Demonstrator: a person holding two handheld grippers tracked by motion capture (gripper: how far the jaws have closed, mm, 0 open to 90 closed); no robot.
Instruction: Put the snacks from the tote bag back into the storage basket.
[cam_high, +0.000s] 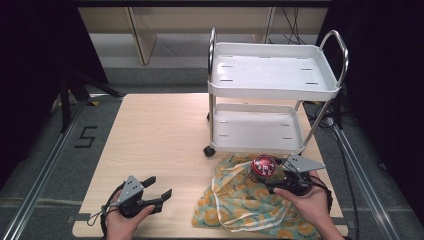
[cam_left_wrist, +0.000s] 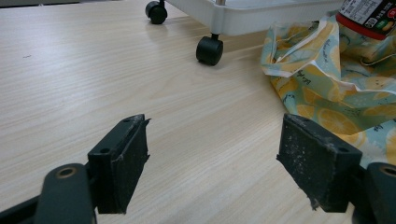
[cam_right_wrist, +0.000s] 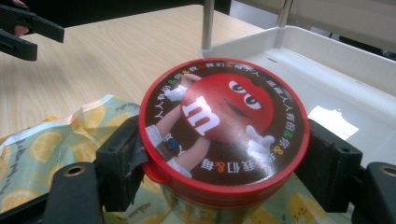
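Note:
A round candy can with a red lid (cam_high: 263, 167) (cam_right_wrist: 224, 126) is held just above a lemon-print cloth bag (cam_high: 240, 200) (cam_right_wrist: 42, 149) at the table's front right. My right gripper (cam_high: 272, 176) (cam_right_wrist: 224, 163) is shut on the can, one jaw on each side below the lid. The can's bottom edge (cam_left_wrist: 366, 16) shows over the bag (cam_left_wrist: 336, 88) in the left gripper view. My left gripper (cam_high: 159, 189) (cam_left_wrist: 215, 163) stands open near the table's front left, a little above the wood, with nothing between its jaws. It shows far off (cam_right_wrist: 28, 32) in the right gripper view.
A white two-shelf cart (cam_high: 275, 90) with chrome handles stands on the table's far right; its lower tray (cam_right_wrist: 345, 79) lies just behind the can and its black casters (cam_left_wrist: 209, 50) are near the bag. Bare wooden tabletop (cam_high: 155, 135) spreads left of the cart.

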